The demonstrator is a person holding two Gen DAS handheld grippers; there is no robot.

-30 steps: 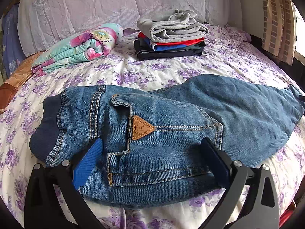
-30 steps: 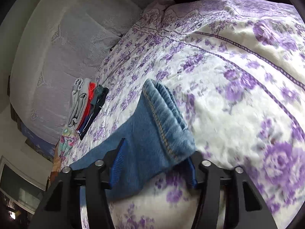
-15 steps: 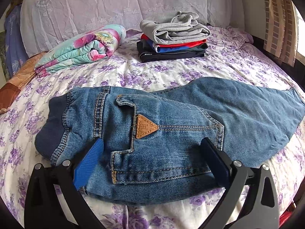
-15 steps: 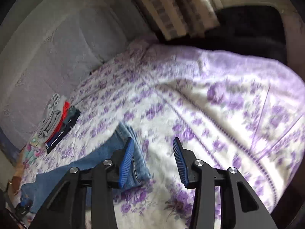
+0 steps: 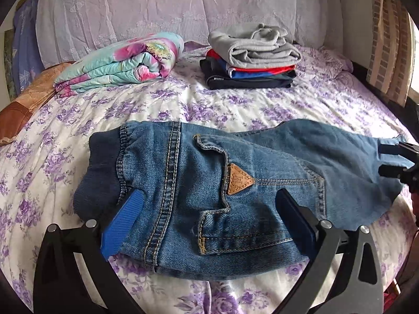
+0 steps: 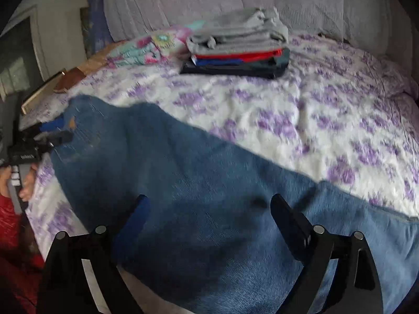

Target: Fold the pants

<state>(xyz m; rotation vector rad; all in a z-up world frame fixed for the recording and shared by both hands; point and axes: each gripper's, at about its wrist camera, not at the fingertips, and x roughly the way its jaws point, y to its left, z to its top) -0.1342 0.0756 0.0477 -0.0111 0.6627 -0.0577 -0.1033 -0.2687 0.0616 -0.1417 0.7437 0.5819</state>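
Jeans [image 5: 214, 191] are the whole foreground, lying flat along the near edge of the bed [image 5: 136, 110], waistband toward the left side and the legs running off right. Left gripper [image 5: 207, 219] sits low over the seat of the jeans with its jaws spread wide, straddling the back pocket; it's hard to say if the tips are actually pressing the denim, but nothing is pinched. Right gripper [image 6: 209, 219] is over the leg section, jaws opening and already far apart, with denim under them and nothing gripped. That view is pretty smeared, so seams and stitching are mush, and the leg end is cut off at the right border. At its left border you can make out a hand [image 6: 26, 183] and a red sleeve, partly cropped.

Farther back, near the head of the bed, there's a stack of folded clothes [image 5: 251, 57], with a rolled floral blanket [image 5: 120, 65] to its left. A lace-covered headboard [image 5: 183, 2] closes off the far edge.
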